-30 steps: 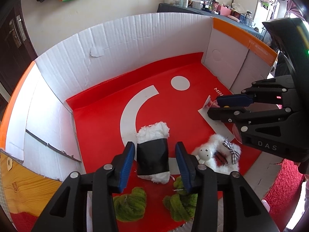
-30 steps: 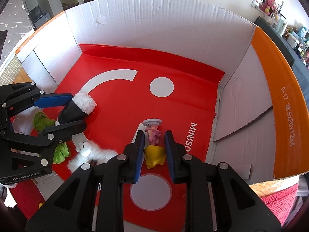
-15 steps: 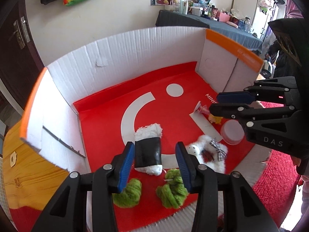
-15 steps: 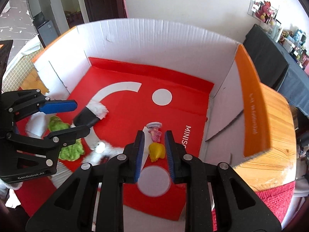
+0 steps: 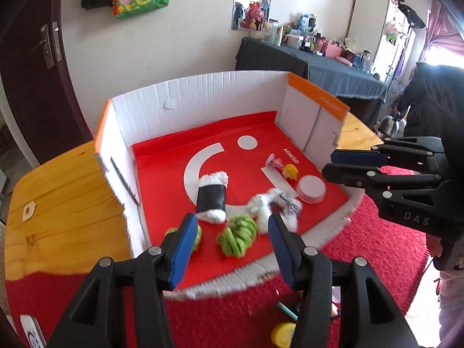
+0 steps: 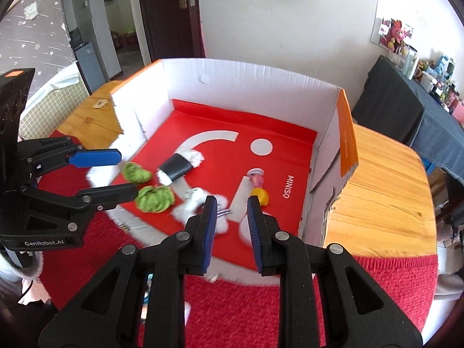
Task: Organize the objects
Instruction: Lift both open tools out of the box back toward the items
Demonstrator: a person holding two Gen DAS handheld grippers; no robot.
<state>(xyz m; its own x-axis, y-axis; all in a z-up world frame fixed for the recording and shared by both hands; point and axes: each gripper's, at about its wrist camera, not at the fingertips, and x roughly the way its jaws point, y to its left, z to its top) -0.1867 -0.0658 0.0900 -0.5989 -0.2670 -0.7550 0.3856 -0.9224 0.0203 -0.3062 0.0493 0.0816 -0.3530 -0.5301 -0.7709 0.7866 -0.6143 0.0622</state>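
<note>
Your left gripper [image 5: 230,229] has just been opening, nothing between its pads; your right gripper [image 6: 232,211] is closed, empty. The black-banded white plush roll [image 5: 211,195] lies flat on the box's [image 5: 203,95] red floor.

both tools are matte black plastic frames built of open triangular struts, joined with round silver screw heads. each finger ends in a flat blue ribbed pad. the left gripper [image 6: 100,172] carries white "genrobot.ai" lettering on its side, and the right gripper [image 5: 352,163] shows "das" in pale letters on its body.
</note>
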